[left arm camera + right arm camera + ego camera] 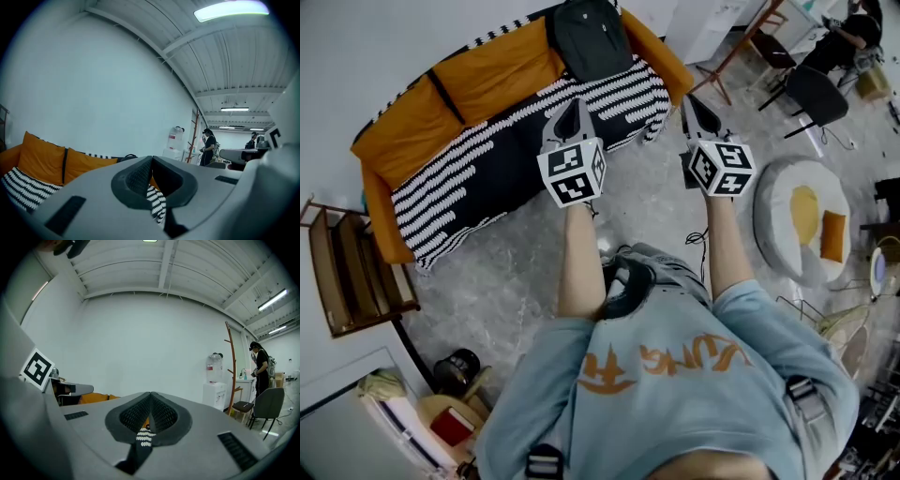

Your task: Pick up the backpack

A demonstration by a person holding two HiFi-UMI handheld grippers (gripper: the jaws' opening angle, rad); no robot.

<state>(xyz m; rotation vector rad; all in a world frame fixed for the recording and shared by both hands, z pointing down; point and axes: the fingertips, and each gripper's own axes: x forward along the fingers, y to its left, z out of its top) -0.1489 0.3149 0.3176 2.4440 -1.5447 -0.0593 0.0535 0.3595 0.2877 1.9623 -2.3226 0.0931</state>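
Note:
A dark backpack (591, 37) leans against the back of the orange sofa (478, 80) at its right end, above the black-and-white striped seat cover (506, 150). My left gripper (572, 108) is shut and empty, held out level in front of the sofa, short of the backpack. My right gripper (694, 103) is shut and empty too, to the right of the sofa's arm. In the left gripper view the jaws (151, 161) meet, with the backpack's top (125, 158) just above them. The right gripper's jaws (151, 397) are pressed together.
A wooden rack (352, 272) stands left of the sofa. A round white floor cushion (787, 230) lies at the right, with a dark chair (816, 94) behind it. A water dispenser (214, 385) and a coat stand (232, 371) stand by the wall. People stand at the far right.

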